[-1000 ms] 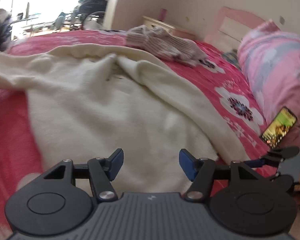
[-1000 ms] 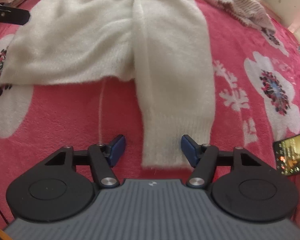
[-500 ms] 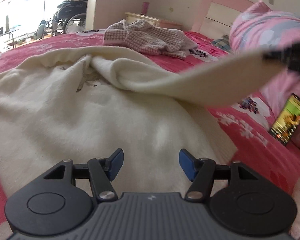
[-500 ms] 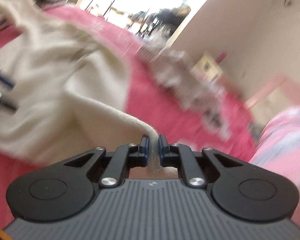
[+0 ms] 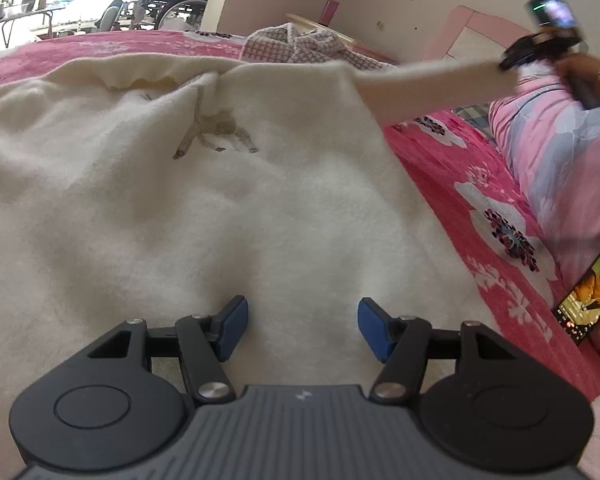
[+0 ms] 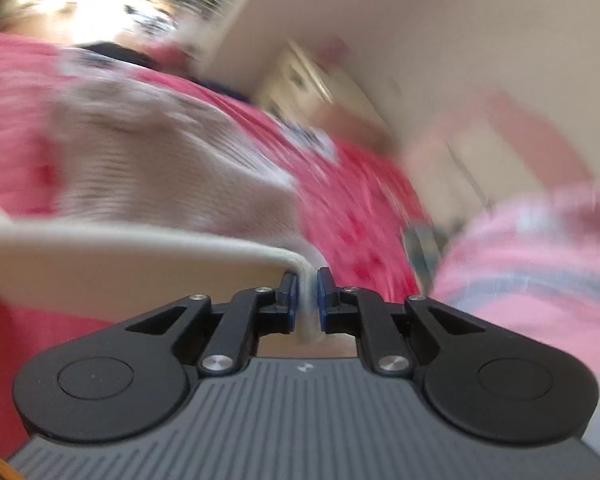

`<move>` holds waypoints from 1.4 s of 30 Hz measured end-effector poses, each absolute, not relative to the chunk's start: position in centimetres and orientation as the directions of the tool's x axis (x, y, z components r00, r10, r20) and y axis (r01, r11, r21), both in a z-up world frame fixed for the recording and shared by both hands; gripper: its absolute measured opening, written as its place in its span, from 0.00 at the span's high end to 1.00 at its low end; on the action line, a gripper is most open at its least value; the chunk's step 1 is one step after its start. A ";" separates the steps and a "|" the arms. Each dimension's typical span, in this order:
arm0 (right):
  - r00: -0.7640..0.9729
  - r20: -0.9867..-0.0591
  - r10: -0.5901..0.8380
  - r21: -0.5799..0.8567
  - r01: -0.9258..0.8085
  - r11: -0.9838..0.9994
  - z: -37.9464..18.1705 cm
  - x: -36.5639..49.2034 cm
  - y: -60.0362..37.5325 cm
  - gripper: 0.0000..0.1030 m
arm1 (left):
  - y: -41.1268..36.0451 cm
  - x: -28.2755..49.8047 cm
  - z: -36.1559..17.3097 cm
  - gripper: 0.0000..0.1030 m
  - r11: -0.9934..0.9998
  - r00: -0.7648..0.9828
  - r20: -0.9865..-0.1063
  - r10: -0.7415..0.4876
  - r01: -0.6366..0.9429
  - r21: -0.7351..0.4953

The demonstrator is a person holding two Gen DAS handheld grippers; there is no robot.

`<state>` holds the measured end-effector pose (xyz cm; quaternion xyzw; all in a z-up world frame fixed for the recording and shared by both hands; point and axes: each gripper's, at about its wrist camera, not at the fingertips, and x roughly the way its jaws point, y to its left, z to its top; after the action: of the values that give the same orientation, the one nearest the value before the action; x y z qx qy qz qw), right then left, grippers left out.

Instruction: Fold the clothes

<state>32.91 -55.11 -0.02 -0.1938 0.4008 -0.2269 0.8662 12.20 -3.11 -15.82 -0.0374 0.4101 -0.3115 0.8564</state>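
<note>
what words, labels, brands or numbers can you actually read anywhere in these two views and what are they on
No text can be read in either view.
Lit phone screen lying on the pink floral bedspread: shows a picture and small interface marks, too small to read.
Small pale emblem on the grey ribbed body behind the left gripper: a logo shape, no letters.
Right wrist view: motion-blurred throughout; the right gripper grips the cream fluffy sweater's sleeve, no print visible.

Bright daylight, right view motion-blurred, fisheye-warped edges

Both low over bed, right perhaps tilted
</note>
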 end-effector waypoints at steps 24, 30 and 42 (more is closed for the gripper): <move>0.723 -0.644 0.249 0.430 0.073 0.900 -4.0 12.0 -45.6 0.39 | -1.3 12.1 -14.0 0.39 0.823 0.506 -0.660 -0.555 0.448 -0.349; 0.580 -0.701 0.415 0.588 0.141 0.796 -9.8 9.2 -42.2 0.39 | 3.5 9.9 -11.6 0.39 0.849 0.533 -0.662 -0.527 0.361 -0.385; 0.564 -0.645 0.515 0.735 0.274 0.620 -18.9 5.8 -39.0 0.39 | 13.7 2.6 -13.6 0.34 0.889 0.525 -0.734 -0.432 0.111 -0.444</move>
<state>5.81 -39.03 -18.89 0.4288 0.4603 0.0780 0.7734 2.60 13.65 -13.63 -0.1741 0.4610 -0.1584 0.8556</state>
